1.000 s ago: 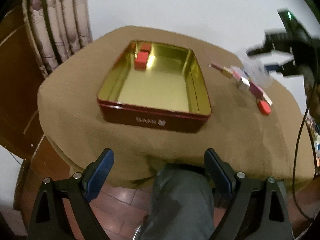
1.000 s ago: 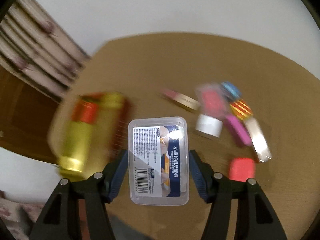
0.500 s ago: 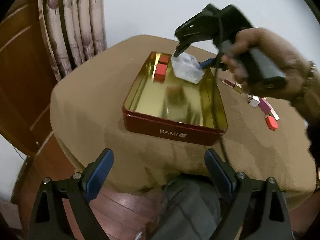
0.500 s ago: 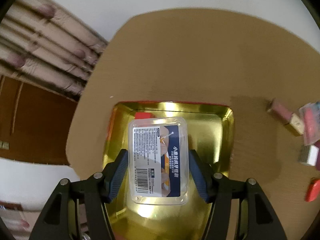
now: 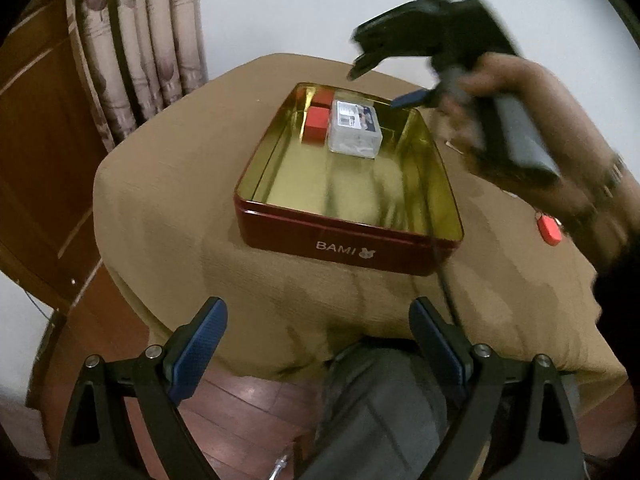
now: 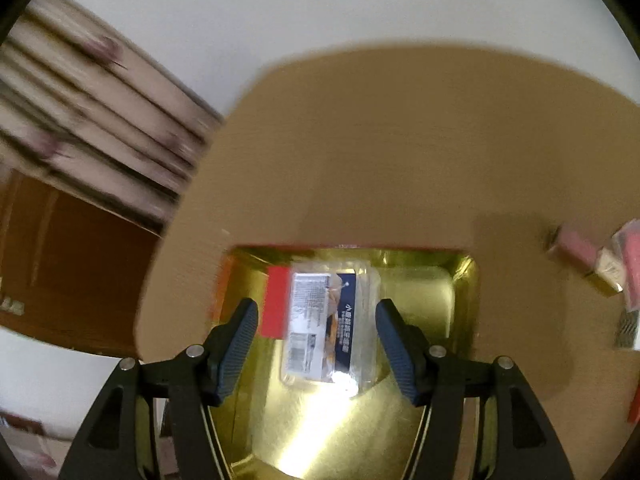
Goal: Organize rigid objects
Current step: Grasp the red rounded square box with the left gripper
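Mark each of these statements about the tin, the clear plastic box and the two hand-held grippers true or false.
1. The clear plastic box lies inside the red tin. True.
2. The right hand-held gripper is clamped on the clear plastic box. False: its fingers are spread apart and the box lies free on the tin floor.
3. A red block sits right beside the box in the tin. True.
4. The left hand-held gripper holds a red block. False: it is open and empty, short of the table.
5. Every small item is already in the tin. False: a red piece and others remain on the tablecloth.
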A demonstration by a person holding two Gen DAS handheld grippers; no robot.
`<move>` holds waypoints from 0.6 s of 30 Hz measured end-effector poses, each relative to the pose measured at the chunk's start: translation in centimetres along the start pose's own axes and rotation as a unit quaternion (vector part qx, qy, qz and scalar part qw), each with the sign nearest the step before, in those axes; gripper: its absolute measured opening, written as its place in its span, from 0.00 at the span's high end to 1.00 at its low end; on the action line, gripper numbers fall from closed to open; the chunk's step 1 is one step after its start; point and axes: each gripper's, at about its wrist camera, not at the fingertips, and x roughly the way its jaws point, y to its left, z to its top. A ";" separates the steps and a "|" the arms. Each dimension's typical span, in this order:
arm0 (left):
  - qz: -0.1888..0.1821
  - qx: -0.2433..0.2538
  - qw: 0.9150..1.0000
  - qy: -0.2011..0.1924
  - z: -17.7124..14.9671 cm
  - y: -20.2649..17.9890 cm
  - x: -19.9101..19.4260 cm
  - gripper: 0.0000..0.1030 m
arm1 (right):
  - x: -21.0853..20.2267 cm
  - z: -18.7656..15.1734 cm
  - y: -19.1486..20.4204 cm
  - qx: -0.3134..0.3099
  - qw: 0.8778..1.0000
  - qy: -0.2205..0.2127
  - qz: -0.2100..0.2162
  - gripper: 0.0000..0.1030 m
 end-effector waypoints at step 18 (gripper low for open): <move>-0.176 0.154 0.972 0.002 1.9 -17.5 -0.8 0.13 | -14.6 -15.1 -27.0 0.045 0.907 -0.221 -0.356 0.39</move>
